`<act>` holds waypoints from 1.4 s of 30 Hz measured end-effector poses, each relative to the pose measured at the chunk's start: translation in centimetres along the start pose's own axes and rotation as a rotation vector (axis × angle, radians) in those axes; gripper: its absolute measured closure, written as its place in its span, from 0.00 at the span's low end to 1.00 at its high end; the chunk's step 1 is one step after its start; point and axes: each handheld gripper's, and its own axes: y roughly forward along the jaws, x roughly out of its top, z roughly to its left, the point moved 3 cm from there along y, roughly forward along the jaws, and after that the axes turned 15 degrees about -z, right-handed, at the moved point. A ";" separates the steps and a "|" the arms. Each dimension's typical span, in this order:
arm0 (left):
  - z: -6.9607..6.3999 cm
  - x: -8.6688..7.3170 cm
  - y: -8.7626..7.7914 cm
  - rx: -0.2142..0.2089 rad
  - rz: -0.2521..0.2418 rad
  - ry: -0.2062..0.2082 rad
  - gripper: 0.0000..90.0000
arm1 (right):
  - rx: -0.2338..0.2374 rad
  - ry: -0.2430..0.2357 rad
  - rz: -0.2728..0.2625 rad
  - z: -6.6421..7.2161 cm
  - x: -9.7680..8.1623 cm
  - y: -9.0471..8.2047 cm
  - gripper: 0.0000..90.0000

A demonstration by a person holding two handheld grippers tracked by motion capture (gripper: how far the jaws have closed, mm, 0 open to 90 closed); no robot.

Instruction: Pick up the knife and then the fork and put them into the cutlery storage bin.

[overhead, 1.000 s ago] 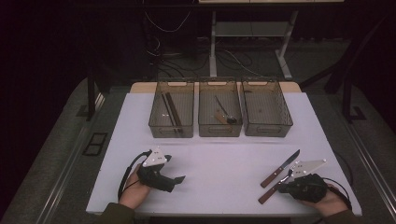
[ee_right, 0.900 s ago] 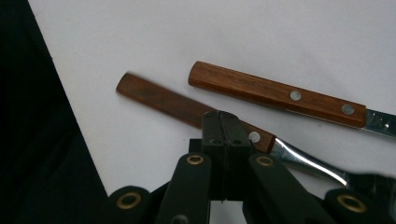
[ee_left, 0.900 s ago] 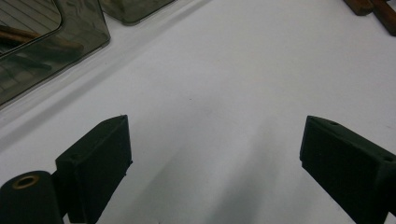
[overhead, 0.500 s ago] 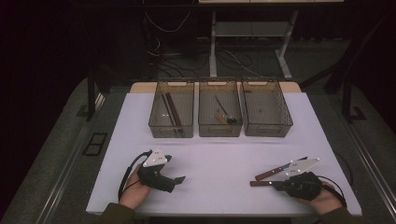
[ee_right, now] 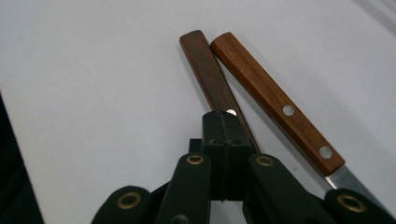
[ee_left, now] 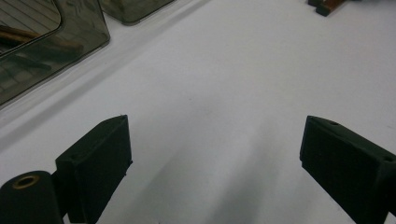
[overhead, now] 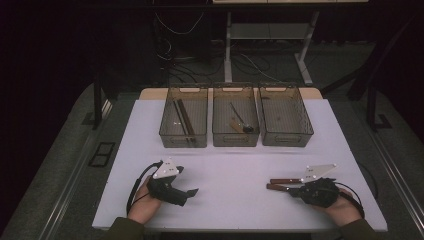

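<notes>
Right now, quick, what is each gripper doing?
Left gripper: open, nothing between its jaws.
Right gripper: shut, over the darker knife handle; whether it grips it cannot be told.

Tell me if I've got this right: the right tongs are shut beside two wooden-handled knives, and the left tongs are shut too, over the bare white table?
Not quite. The left tongs are open: the left gripper view shows their jaws standing far apart over the white table. The rest holds: the right tongs are shut, against the darker of the two wooden-handled knives.
</notes>
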 end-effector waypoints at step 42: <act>-0.1 0.0 0.1 -0.011 -0.002 -0.001 0.09 | -0.138 0.076 0.001 -4.9 2.7 3.1 1.00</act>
